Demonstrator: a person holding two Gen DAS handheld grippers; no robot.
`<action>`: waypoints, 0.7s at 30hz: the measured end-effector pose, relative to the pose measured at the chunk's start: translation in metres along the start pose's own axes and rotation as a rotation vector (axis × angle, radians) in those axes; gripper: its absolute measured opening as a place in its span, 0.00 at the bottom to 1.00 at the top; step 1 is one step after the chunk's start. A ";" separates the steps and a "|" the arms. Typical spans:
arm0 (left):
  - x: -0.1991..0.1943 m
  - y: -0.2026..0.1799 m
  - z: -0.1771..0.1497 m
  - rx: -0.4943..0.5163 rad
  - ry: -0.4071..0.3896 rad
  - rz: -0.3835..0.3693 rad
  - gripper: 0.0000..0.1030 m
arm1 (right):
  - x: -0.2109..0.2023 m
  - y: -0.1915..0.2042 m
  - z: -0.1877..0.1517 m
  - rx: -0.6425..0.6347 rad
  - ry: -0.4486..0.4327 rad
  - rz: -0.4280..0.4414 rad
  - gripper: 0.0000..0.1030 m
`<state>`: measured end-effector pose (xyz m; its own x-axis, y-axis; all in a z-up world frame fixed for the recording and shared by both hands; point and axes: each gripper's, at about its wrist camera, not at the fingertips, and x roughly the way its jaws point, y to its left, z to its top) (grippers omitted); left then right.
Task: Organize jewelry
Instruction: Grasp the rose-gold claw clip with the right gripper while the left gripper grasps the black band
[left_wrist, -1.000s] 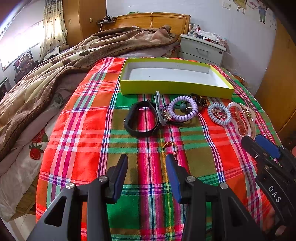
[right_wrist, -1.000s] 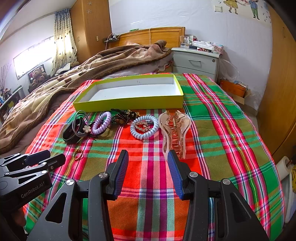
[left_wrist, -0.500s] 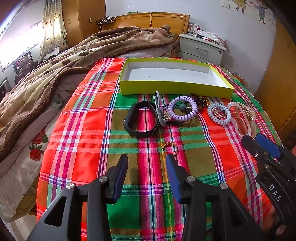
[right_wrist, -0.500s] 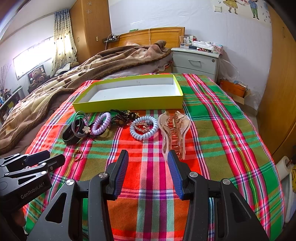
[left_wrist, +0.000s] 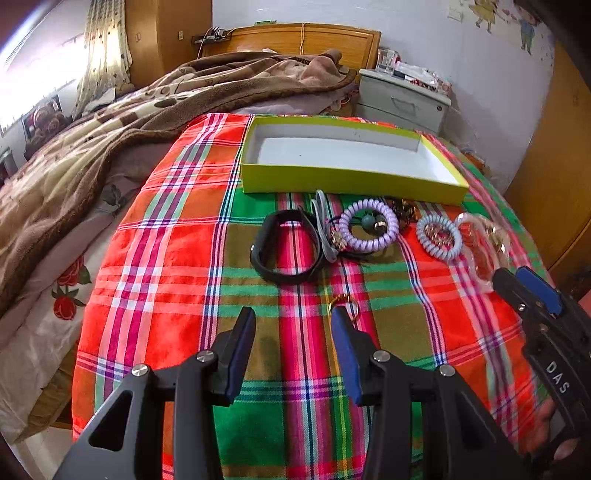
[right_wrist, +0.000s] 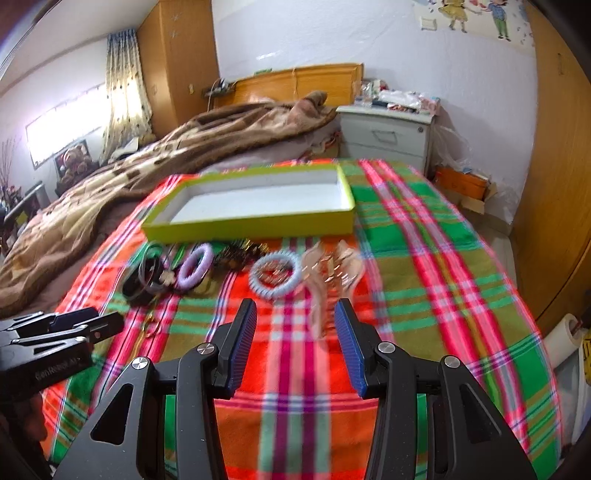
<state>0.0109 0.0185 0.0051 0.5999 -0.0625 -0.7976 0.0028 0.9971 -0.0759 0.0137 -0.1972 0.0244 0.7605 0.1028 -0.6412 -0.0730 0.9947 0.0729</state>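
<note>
The black left gripper (left_wrist: 293, 319) and the black right gripper (right_wrist: 295, 312) are both spread wide, holding nothing – white letters "DAS" on one, maybe "GenRobot" on the other.

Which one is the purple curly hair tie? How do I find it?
Look for the yellow-green box on the plaid cloth. In the row of jewelry before it, the purple curly hair tie sits centrally, right of the black band. Its pale-blue twin is smaller.
</note>
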 end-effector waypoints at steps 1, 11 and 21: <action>0.000 0.004 0.002 -0.010 0.000 -0.010 0.43 | -0.001 -0.004 0.003 0.005 -0.007 -0.010 0.44; 0.012 0.040 0.023 -0.110 0.014 -0.040 0.43 | 0.022 -0.036 0.017 0.061 0.041 0.007 0.57; 0.029 0.051 0.030 -0.133 0.045 -0.052 0.44 | 0.059 -0.027 0.022 0.006 0.146 -0.009 0.57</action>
<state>0.0527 0.0691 -0.0039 0.5651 -0.1184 -0.8165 -0.0753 0.9781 -0.1939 0.0745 -0.2183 0.0011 0.6589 0.0945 -0.7463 -0.0622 0.9955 0.0711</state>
